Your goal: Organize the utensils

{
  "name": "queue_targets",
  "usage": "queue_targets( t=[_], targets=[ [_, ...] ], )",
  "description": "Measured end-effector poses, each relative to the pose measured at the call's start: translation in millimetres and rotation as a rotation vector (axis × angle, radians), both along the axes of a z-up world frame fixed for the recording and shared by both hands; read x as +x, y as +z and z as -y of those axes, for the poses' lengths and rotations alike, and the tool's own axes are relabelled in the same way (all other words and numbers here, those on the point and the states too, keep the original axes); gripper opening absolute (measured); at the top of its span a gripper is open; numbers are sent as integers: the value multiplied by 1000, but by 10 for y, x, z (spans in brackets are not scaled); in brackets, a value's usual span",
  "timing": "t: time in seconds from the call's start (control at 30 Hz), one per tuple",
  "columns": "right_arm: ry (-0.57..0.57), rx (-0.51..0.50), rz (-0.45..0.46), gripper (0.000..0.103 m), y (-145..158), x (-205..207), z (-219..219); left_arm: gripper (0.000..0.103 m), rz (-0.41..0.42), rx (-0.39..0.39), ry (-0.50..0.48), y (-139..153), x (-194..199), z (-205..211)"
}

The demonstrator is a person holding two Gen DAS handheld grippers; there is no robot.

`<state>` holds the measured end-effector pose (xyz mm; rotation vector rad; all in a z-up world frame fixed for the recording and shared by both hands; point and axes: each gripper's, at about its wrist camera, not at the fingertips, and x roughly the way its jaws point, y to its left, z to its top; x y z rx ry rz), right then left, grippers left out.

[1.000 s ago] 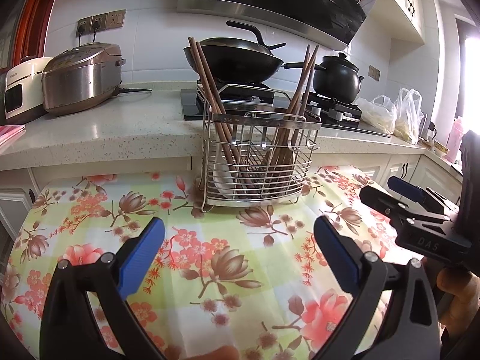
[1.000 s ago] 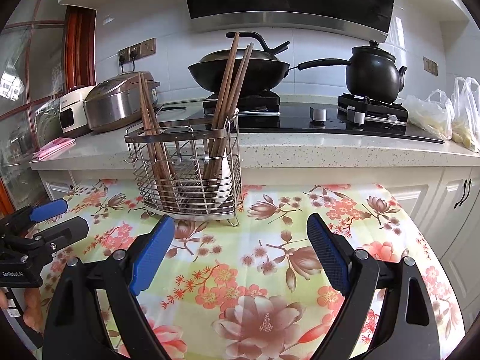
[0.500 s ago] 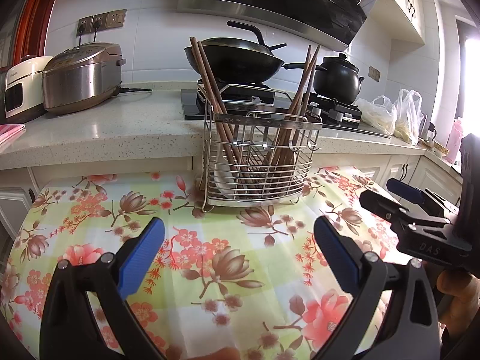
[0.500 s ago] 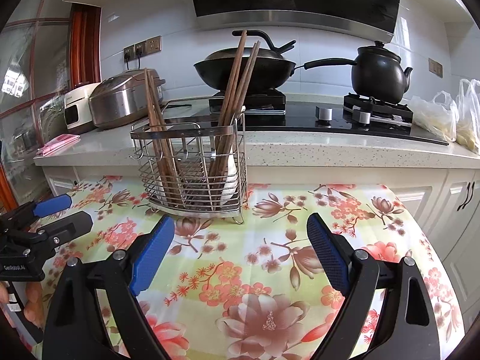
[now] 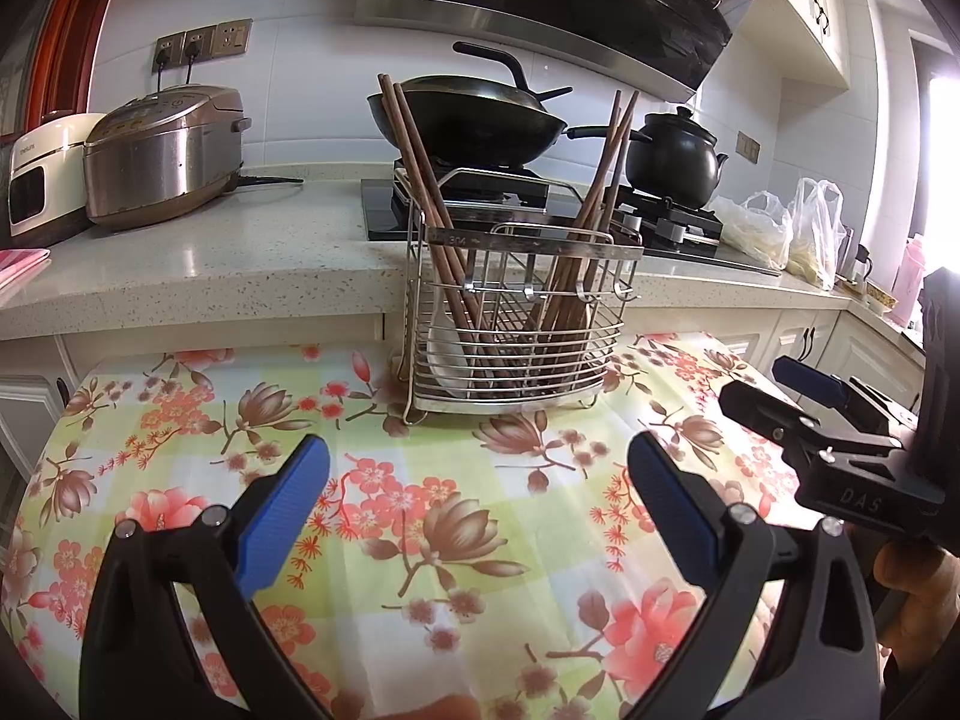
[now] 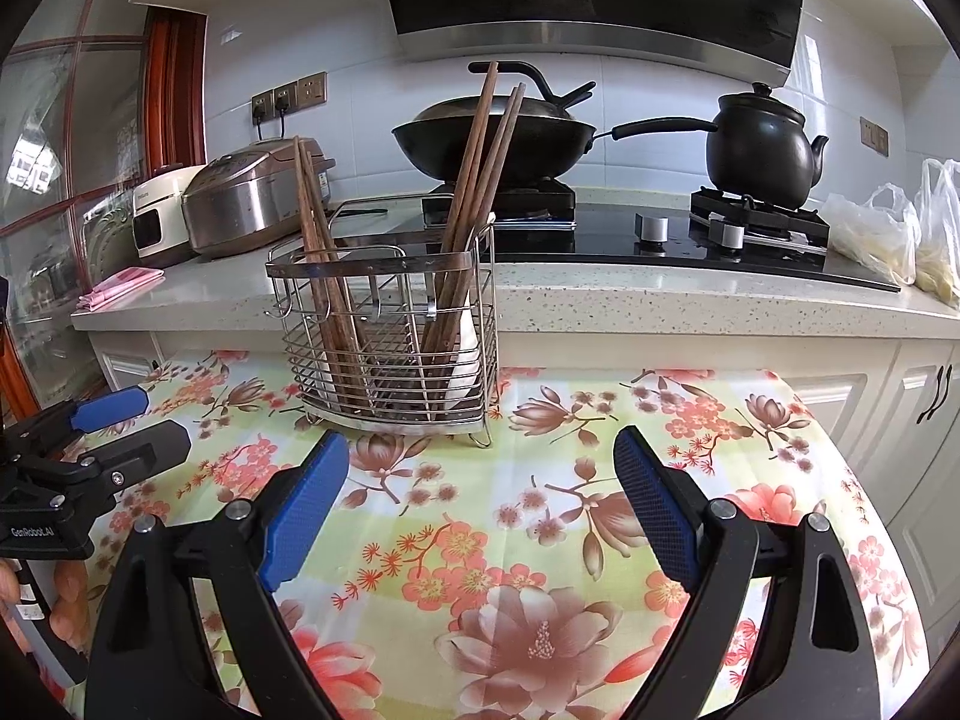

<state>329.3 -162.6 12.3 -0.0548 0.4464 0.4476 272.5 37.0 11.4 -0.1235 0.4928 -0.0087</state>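
Wire utensil rack [image 5: 516,324] holding brown chopsticks [image 5: 432,204] on floral tablecloth [image 5: 420,516]; in front of rack, left gripper [image 5: 478,495] and right gripper [image 6: 482,489] both spread wide, empty.

A table with a floral cloth [image 5: 420,516] carries only a wire rack [image 5: 516,324] at 12 o'clock.

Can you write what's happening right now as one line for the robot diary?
left gripper: open, empty | right gripper: open, empty | chopsticks: standing in wire rack | rack: on floral tablecloth
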Motion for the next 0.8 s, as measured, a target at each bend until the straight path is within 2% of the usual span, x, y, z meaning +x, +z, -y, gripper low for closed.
queue_targets(
  t=[0.8],
  targets=[
    [-2,1,-1,84,-3,-4,6,97,0,0,0,-5,1,2]
  ],
)
